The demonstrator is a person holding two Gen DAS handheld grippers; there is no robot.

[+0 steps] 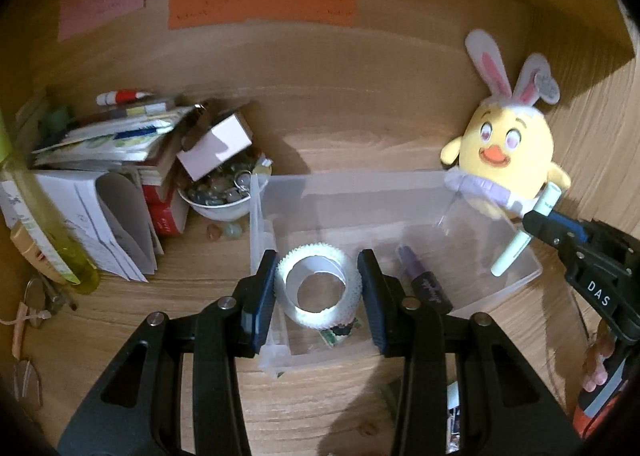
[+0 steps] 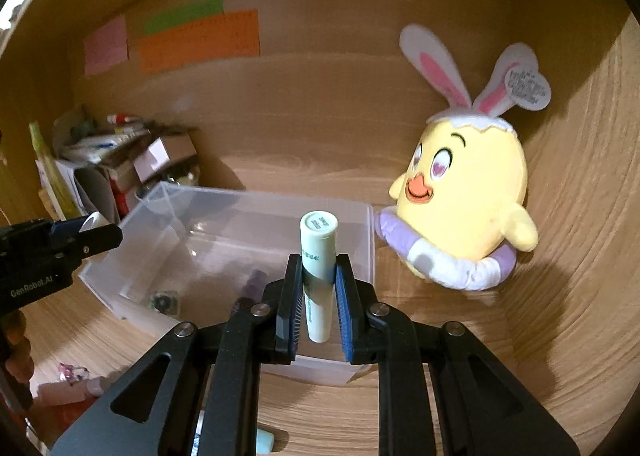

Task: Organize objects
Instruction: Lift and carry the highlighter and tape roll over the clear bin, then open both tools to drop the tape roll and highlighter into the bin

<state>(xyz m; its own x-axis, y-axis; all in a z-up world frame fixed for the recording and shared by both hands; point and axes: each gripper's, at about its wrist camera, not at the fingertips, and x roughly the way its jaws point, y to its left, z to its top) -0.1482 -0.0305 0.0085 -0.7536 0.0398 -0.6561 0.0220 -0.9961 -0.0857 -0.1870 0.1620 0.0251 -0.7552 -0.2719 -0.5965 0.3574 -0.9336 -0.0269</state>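
A clear plastic bin (image 1: pixel 516 280) stands on the wooden desk; it also shows in the right wrist view (image 2: pixel 132 216). My left gripper (image 1: pixel 318 276) is shut on a white tape roll (image 1: pixel 320 288) and holds it over the bin's left part. My right gripper (image 2: pixel 318 268) is shut on a pale green tube (image 2: pixel 318 252), upright over the bin's near right edge; the tube also shows in the left wrist view (image 1: pixel 516 250). A purple tube (image 1: pixel 424 280) and a small dark item (image 1: pixel 338 334) lie inside the bin.
A yellow chick plush with bunny ears (image 2: pixel 464 200) sits right of the bin against the wall. A pile of books and papers (image 1: pixel 104 160), a bowl of glass stones (image 1: pixel 220 196) and a yellow-green bottle (image 1: pixel 56 244) stand to the left. Glasses (image 1: pixel 36 296) lie at the near left.
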